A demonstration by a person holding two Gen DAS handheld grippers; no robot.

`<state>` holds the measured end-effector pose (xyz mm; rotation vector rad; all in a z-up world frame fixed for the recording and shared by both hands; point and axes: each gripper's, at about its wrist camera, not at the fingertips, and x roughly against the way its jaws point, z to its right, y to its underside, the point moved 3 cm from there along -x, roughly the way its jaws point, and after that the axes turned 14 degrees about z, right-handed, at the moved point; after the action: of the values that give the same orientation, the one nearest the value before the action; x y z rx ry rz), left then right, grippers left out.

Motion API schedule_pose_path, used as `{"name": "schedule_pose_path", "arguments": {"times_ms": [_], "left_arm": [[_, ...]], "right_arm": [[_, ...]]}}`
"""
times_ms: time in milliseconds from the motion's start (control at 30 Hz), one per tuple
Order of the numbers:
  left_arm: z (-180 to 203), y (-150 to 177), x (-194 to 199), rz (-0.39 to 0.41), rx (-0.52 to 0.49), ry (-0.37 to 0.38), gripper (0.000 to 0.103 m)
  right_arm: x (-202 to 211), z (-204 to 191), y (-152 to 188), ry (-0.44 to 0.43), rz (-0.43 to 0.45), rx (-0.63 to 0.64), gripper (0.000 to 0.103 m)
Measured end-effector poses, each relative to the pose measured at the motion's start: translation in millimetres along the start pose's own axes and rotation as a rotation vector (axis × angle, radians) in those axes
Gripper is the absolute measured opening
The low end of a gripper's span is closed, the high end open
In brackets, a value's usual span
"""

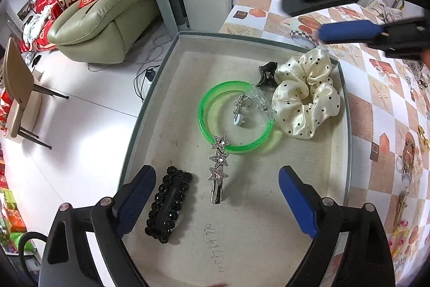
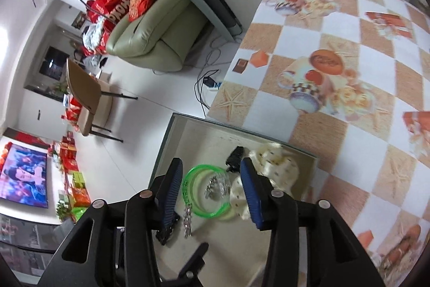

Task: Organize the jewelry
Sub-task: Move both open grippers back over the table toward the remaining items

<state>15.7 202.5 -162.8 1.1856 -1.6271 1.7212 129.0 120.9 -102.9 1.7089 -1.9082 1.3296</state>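
Left wrist: box (image 1: 150, 88) w/ 1 bangle (image 1: 204, 123), 1 scrunchie (image 1: 306, 98), 2 clips; both grippers wide apart, empty.

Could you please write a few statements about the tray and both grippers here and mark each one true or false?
1. The star hair clip overlaps the rim of the green bangle. True.
2. The cream scrunchie lies on the tablecloth outside the tray. False: it lies inside the tray.
3. The left gripper is open and empty. True.
4. The right gripper is shut on the black beaded clip. False: it is open, holding nothing.
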Motion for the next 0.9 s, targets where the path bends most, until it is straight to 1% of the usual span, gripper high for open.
{"name": "schedule_pose_path", "arguments": {"times_ms": [67, 200, 233, 267, 400, 533, 800, 900], "left_arm": [[2.4, -1.4, 3.6, -0.005, 0.007, -0.004, 0.103], [4.7, -0.1, 12.8, 0.000, 0.004, -0.003, 0.103], [7.0, -0.3, 15.9, 0.001, -0.003, -0.005, 0.103], [7.7, -0.3, 17.9, 0.002, -0.008, -0.005, 0.103], [17.2, -5.9, 26.9, 0.009, -0.034, -0.004, 0.103], [33.6, -13.9, 34.5, 0.021, -0.065, 0.017, 0.103], [80.0, -28.9, 52.4, 0.056, -0.134, 0.076, 0.103], [95.1, -32.2, 54.6, 0.061, -0.149, 0.086, 0.103]], "right_arm": [[14.1, 6.2, 1.3, 0.001, 0.010, -0.014, 0.057], [40.8, 24.5, 9.2, 0.013, 0.021, -0.061, 0.064], [45.8, 29.4, 10.8, 0.014, 0.022, -0.071, 0.075], [53.6, 36.4, 13.8, 0.017, 0.027, -0.090, 0.084], [75.8, 58.4, 22.4, 0.043, 0.041, -0.138, 0.084], [101.3, 88.9, 32.1, 0.081, 0.063, -0.192, 0.085], [150.0, 142.1, 50.1, 0.157, 0.127, -0.276, 0.086], [166.1, 160.6, 57.7, 0.191, 0.151, -0.304, 0.086]]}}
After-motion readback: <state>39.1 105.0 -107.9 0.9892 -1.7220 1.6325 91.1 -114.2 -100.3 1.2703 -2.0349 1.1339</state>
